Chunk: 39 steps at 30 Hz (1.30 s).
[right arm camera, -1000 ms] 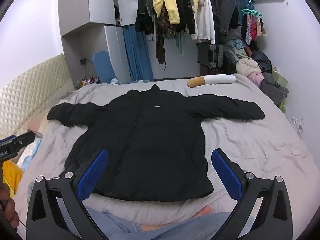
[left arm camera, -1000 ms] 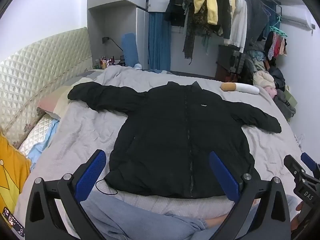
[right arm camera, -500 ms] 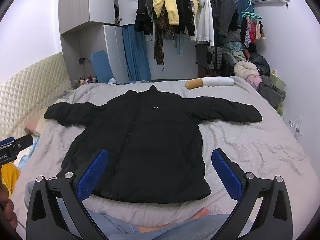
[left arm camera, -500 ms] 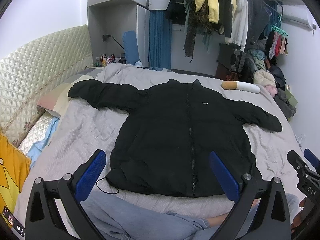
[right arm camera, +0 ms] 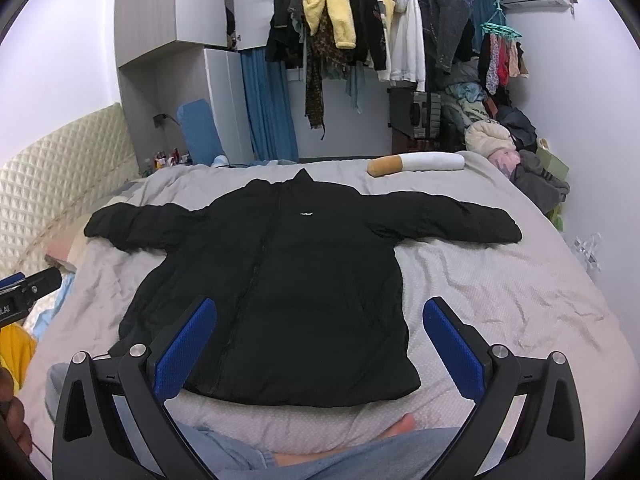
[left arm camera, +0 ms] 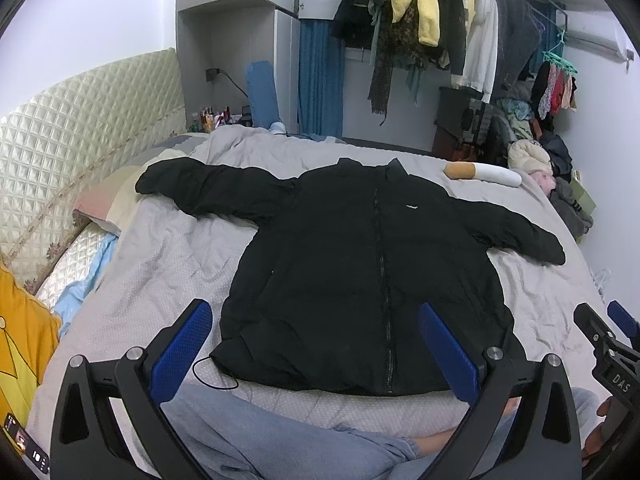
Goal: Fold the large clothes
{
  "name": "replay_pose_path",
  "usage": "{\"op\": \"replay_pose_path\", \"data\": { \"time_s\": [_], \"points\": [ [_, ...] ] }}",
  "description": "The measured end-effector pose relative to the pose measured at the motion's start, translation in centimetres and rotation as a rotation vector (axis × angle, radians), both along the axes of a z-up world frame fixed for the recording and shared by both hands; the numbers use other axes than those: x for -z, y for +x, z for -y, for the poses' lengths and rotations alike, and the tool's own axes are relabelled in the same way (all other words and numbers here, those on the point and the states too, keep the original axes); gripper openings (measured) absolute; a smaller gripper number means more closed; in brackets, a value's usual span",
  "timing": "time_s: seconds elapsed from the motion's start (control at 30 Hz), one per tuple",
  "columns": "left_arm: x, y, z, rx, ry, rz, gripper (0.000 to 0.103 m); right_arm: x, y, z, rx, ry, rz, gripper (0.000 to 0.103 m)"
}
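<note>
A black puffer jacket lies flat and zipped on the grey bed, both sleeves spread out sideways; it also shows in the right wrist view. My left gripper is open and empty, held above the jacket's hem. My right gripper is open and empty, also above the hem. The right gripper shows at the right edge of the left wrist view, and the left gripper at the left edge of the right wrist view.
A cigarette-shaped pillow lies at the bed's far right. A quilted headboard and pillows are on the left. Hanging clothes and a clothes pile stand behind. The person's legs in jeans are at the near edge.
Both grippers have risen and drawn back a little; the jacket sits lower and smaller in view. The jacket itself has not moved.
</note>
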<state>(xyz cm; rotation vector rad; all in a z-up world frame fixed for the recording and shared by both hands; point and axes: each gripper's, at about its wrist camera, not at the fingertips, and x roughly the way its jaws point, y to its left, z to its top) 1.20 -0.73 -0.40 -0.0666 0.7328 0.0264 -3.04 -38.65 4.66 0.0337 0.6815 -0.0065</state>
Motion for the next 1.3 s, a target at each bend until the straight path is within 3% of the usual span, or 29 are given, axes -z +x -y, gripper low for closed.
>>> {"op": "replay_pose_path", "data": {
  "time_s": [0.87, 1.3],
  "points": [
    [1.5, 0.7, 1.2, 0.026, 0.003, -0.02, 0.103, 1.3, -0.1, 0.7, 0.022, 0.032, -0.029, 0.103],
    [2.1, 3.5, 2.7, 0.064, -0.016, -0.04, 0.103, 1.4, 2.2, 2.1, 0.008, 0.069, -0.03, 0.103]
  ]
}}
